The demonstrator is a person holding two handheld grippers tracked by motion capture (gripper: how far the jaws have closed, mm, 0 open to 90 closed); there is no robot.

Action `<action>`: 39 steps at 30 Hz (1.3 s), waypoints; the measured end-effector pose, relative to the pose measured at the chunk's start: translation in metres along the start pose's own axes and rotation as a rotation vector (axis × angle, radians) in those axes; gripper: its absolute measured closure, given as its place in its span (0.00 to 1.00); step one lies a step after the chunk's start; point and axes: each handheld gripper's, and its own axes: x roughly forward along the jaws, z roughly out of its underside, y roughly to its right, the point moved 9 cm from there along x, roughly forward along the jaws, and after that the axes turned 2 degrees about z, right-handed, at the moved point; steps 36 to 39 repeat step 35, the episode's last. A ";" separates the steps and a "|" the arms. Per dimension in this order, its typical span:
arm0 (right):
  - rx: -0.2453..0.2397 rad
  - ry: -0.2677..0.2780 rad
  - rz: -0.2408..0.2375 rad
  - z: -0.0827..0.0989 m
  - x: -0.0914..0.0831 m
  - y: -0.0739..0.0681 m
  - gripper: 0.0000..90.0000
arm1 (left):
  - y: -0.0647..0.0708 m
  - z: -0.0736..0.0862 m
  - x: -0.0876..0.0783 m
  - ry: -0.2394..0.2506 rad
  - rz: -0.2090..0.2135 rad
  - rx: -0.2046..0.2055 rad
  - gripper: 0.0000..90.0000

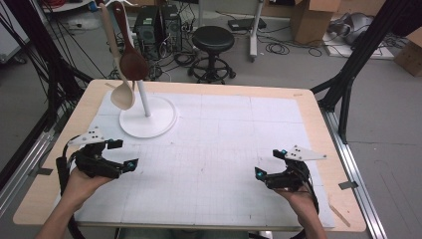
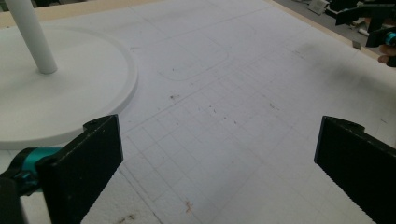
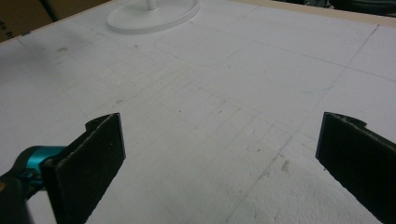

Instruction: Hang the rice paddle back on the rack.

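Observation:
A white stand with a round base (image 1: pixel 148 119) and a thin pole (image 1: pixel 144 98) sits at the back left of the white gridded mat (image 1: pixel 214 149). Two spoons hang from its top: a dark brown one (image 1: pixel 133 64) and a pale wooden one (image 1: pixel 122 94). My left gripper (image 1: pixel 127 155) rests low at the front left, open, with nothing between its jaws; the stand's base (image 2: pixel 56 98) lies just ahead of it. At the front right my right gripper (image 1: pixel 268 163) is open too and holds nothing, with the base (image 3: pixel 152 16) far ahead.
The mat covers a wooden table (image 1: pixel 318 124). Behind the table stand a black stool (image 1: pixel 213 47), computer towers (image 1: pixel 158 25), floor cables and cardboard boxes (image 1: pixel 313 20). Black frame legs (image 1: pixel 348 79) rise at both sides. The other gripper (image 2: pixel 373 28) appears at the far right.

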 end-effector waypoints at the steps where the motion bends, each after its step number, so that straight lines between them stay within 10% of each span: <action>1: 0.000 0.001 0.001 0.000 0.000 0.000 0.01 | 0.000 0.001 0.000 -0.001 0.001 0.003 0.02; 39: -0.017 -0.016 -0.012 0.004 0.000 -0.005 0.01 | 0.006 0.038 0.000 -0.030 -0.015 0.016 0.02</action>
